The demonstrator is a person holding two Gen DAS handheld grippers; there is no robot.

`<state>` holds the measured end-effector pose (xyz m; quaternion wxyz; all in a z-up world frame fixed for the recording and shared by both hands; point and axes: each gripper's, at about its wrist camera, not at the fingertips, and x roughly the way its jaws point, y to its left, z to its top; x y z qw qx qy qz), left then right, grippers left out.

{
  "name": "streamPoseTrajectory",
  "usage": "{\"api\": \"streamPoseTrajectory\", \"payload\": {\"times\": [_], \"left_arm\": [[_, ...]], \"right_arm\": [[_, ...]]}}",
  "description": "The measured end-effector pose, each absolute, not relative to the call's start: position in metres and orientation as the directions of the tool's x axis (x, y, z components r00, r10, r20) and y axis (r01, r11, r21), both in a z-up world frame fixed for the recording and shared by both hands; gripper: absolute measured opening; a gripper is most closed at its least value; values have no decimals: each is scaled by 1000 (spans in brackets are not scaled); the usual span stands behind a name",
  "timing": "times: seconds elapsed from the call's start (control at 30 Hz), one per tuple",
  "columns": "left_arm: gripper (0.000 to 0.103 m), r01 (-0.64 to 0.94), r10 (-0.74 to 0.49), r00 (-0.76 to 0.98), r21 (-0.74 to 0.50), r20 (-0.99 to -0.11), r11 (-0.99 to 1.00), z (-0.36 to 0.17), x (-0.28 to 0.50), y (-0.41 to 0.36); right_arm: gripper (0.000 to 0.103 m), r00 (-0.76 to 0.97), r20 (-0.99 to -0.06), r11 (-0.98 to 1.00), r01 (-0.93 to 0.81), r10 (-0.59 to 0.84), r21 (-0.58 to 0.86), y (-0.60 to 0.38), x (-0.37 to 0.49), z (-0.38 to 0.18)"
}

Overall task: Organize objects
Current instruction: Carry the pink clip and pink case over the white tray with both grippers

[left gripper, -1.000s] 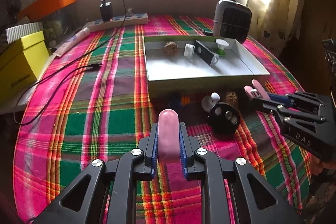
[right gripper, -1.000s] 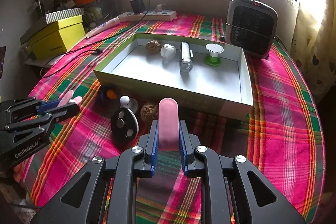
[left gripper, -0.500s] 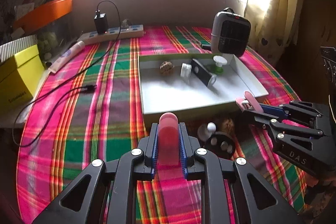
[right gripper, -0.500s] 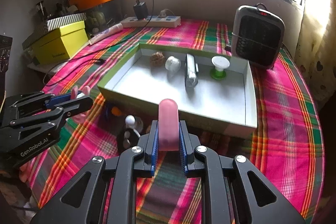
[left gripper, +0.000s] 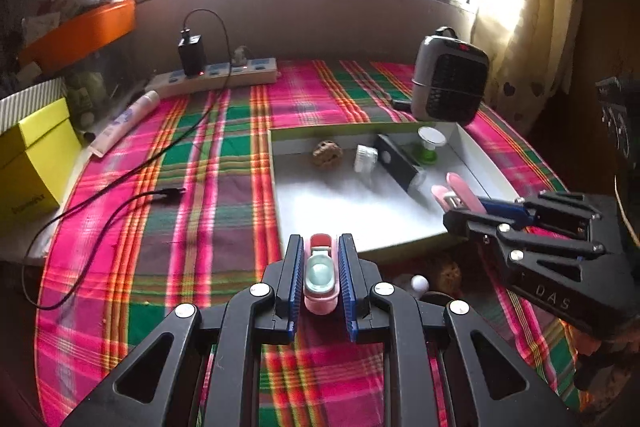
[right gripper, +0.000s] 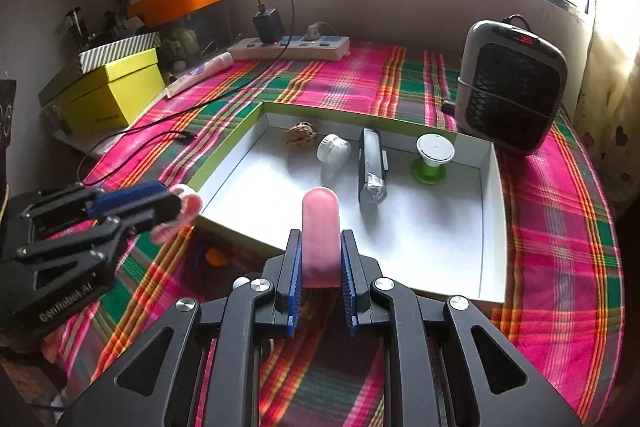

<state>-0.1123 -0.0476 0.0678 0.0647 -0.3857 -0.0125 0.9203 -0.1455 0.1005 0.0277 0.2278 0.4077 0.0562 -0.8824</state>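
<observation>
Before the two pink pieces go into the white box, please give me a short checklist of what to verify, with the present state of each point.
1. Left claw grips its pink piece: ok, pads press both sides.
2. Right claw grips its pink piece: ok, clamped between the pads.
3. Free floor in the white box: ok, the near half is bare; the walnut, white cap, black flashlight and green spool lie along the far wall.
4. Claws apart from each other: ok, a gap shows in both views.
5. Right piece above the box floor: ok.
6. Left piece past the box rim: cannot tell.
</observation>
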Motion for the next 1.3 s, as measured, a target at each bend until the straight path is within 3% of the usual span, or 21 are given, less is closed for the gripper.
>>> {"api": "streamPoseTrajectory", "payload": {"times": [0.43,1.3], "left_arm": [[16,-125,157,-722,-95,-674,-988,84,-123,-48],[16,-144,159,-643,-86,-750,-986,49,-198,-30]], "right_arm": [[19,-563,-737,-881,464,-374,92,94,-154,32],[19,-487,-797,-876,471,-357,105,78,-206,3]]}}
